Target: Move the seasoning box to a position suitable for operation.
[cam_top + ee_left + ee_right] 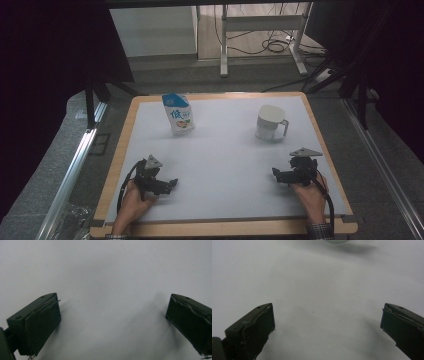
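A white-and-blue milk pouch (178, 114) with a green character stands upright at the back left of the white table top (220, 160). A white lidded jug (270, 123) with a handle on its right stands at the back right. My left gripper (172, 184) rests low near the front left, held by a hand, jaws pointing right. Its jaws stand wide apart over bare table in the left gripper view (113, 315). My right gripper (276, 175) sits near the front right, jaws pointing left, also wide open (327, 325) with nothing between them.
The table top has a wooden rim (220, 227). Metal rails (75, 165) run along both sides. Beyond the far edge are a desk frame (260, 40) and cables on the floor (272, 46). The jug's base edge (335, 241) shows at the top of the right gripper view.
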The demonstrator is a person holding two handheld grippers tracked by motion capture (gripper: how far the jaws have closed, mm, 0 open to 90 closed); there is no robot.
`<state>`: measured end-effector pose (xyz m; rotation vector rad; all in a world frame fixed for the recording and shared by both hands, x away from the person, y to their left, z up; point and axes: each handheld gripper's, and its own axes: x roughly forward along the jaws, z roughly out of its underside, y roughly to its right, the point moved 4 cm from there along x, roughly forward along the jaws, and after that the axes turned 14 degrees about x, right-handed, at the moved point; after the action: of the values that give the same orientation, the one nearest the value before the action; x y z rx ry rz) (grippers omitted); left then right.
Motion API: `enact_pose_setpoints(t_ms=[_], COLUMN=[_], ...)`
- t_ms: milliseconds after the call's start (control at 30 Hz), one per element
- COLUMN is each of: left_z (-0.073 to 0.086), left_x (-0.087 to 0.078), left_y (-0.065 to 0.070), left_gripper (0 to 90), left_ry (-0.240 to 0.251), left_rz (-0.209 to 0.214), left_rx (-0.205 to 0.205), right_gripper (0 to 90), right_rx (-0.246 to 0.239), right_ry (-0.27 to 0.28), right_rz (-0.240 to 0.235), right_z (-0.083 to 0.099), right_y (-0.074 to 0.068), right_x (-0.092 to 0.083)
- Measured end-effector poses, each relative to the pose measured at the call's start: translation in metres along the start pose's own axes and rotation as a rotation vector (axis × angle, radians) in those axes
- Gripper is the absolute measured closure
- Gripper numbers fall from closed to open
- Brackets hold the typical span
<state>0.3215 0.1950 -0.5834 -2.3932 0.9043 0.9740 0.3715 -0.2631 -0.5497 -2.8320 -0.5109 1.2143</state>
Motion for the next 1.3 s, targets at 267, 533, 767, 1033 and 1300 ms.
enact_pose_setpoints(t_ms=[267,533,767,1033,1300], left_z=[0.000,0.000,0.000,0.000,0.000], left_x=[0.000,0.000,0.000,0.000,0.000], left_y=[0.000,0.000,0.000,0.000,0.000], left_gripper=[0.0,0.0,0.0,0.0,0.0], left_ry=[0.000,-0.001,-0.002,0.000,0.000], left_rz=[0.000,0.000,-0.002,-0.003,-0.003], left_rx=[0.001,0.000,-0.005,-0.006,-0.007], right_gripper=[0.0,0.0,0.0,2.2,10.2], right_rx=[0.037,0.047,0.046,0.015,0.044], right_ry=[-0.009,0.008,0.015,0.031,0.071], right_rz=[-0.022,-0.012,-0.006,0.048,0.067], right_z=[-0.010,-0.020,-0.025,-0.031,-0.040], right_y=[0.003,0.005,0.006,0.005,0.016], right_x=[-0.002,-0.001,0.003,0.007,0.008])
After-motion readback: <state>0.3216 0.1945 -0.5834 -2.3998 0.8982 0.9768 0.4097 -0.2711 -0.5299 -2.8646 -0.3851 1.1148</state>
